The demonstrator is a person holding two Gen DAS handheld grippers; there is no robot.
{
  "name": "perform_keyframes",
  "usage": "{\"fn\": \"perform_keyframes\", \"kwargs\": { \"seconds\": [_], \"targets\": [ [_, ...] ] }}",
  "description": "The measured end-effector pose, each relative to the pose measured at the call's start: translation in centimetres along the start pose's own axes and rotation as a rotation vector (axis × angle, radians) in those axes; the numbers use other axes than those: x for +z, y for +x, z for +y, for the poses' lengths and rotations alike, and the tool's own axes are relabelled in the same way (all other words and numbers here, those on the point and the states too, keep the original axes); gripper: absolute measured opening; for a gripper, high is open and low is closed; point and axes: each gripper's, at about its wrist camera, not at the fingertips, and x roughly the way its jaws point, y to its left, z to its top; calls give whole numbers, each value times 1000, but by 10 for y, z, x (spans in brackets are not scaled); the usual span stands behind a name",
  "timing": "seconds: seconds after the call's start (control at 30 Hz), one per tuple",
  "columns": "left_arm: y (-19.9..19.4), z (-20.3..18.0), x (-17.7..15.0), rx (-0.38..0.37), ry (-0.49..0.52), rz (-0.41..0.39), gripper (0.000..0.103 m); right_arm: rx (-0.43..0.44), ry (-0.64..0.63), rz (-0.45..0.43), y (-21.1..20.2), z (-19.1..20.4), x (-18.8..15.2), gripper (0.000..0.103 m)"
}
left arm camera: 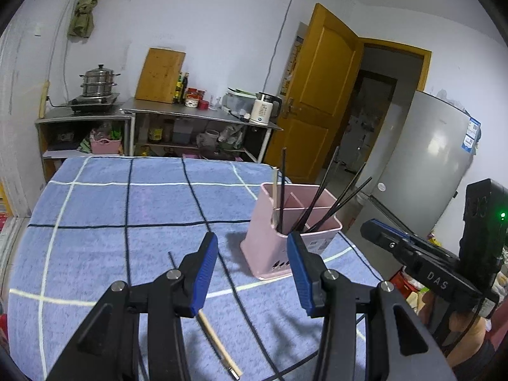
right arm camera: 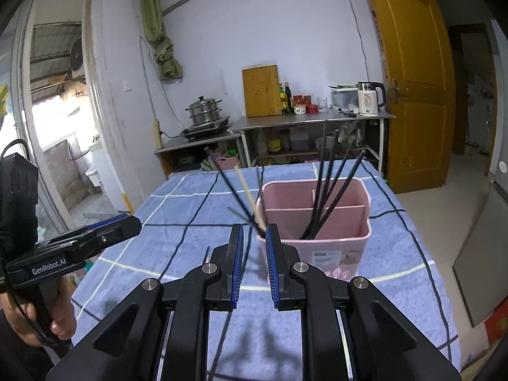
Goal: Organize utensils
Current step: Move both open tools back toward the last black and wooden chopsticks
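Left tool (left arm camera: 252, 265): jaws wide apart, nothing between them, hovering over the near part of the bench (left arm camera: 95, 209), which is covered in a blue checked cloth.

Right tool (right arm camera: 254, 250): jaws part-way apart with a narrow gap, nothing clamped. It sits just near of the pink holder's (right arm camera: 333, 238) near-left corner. In the left wrist view the right tool (left arm camera: 377, 231) shows at the right edge, beside the holder (left arm camera: 270, 254).

Holder stands upright on the right side of the bench and has inner dividers. Its near-right section holds a bunch of black chopsticks (right arm camera: 330, 190) leaning up and to the right. At the near-left corner are more black sticks plus one pale wooden chopstick (right arm camera: 250, 200), leaning to the left; blurred in the right wrist view. In the left wrist view the pale stick (left arm camera: 275, 197) and one black stick (left arm camera: 282, 187) stand close to upright at the holder's left end.

On the cloth in front of the left tool:
- a wood-handled utensil (left arm camera: 219, 346) with a metal tip, its far end hidden under the left finger (left arm camera: 203, 273)
- a thin black stick (left arm camera: 241, 311) just right of it, running near-to-far between the fingers

Both lie flat, apart from the holder.

Far side: steel counter (right arm camera: 317, 120) with kettle (right arm camera: 370, 98), cutting board, steamer pot.
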Motion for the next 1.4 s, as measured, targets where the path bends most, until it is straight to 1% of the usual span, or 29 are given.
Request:
{"fn": "perform_keyframes", "kwargs": {
  "seconds": [0.1, 0.2, 0.37, 0.73, 0.9, 1.1, 1.3, 1.4],
  "targets": [
    [-6, 6, -8, 26, -15, -1, 47, 5, -9, 11, -1, 8, -8, 15],
    [-10, 9, -16, 47, -9, 0, 47, 10, -15, 26, 0, 12, -16, 15],
    [-13, 14, -30, 68, -11, 14, 47, 22, -11, 50, 3, 16, -27, 15],
    [-4, 23, -51, 84, -33, 65, 47, 41, -26, 96, 14, 25, -42, 15],
    [9, 33, -62, 103, -63, 103, 47, 62, -25, 132, 27, 28, -51, 15],
    [34, 46, -77, 129, -99, 172, 47, 75, -21, 183, 46, 29, -62, 15],
    [77, 61, -84, 174, -116, 250, 47, 85, -11, 224, 63, 26, -71, 15],
    [98, 67, -87, 200, -117, 282, 45, 87, -8, 238, 70, 23, -74, 15]
  ]
}}
